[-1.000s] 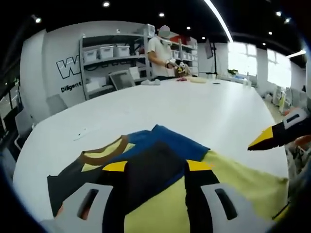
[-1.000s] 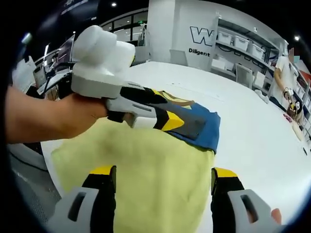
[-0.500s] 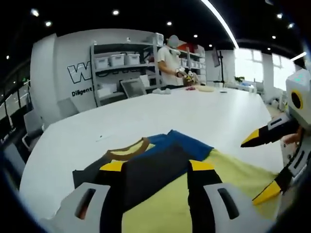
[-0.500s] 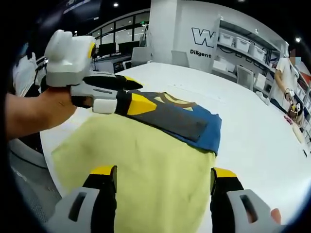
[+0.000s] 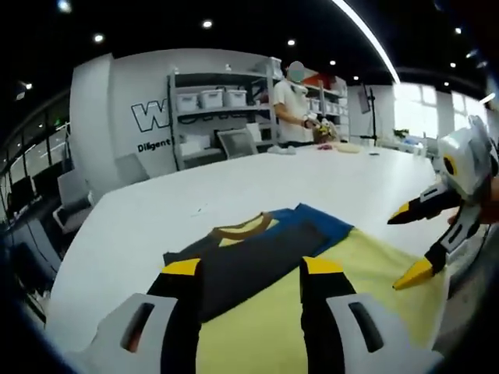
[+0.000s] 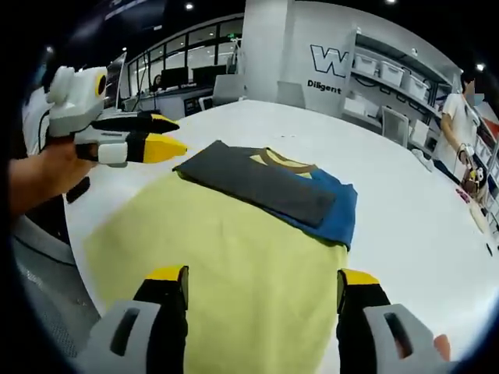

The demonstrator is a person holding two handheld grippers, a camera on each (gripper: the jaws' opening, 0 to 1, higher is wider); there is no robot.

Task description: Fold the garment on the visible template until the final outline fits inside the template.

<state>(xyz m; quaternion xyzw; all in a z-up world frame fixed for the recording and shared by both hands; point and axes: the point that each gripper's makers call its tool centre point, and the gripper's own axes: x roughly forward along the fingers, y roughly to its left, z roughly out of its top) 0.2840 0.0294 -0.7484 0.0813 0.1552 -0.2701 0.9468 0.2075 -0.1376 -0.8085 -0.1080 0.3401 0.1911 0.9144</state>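
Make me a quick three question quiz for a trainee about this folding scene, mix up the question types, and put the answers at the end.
1. True or false: the left gripper is clamped on the garment.
2. Which colour is the large cloth under the garment? A) red B) pale yellow C) white
3. Fill in: the right gripper has its jaws ____.

Key:
1. False; it hangs beside the garment, over the white table, apart from the fabric.
2. B
3. open
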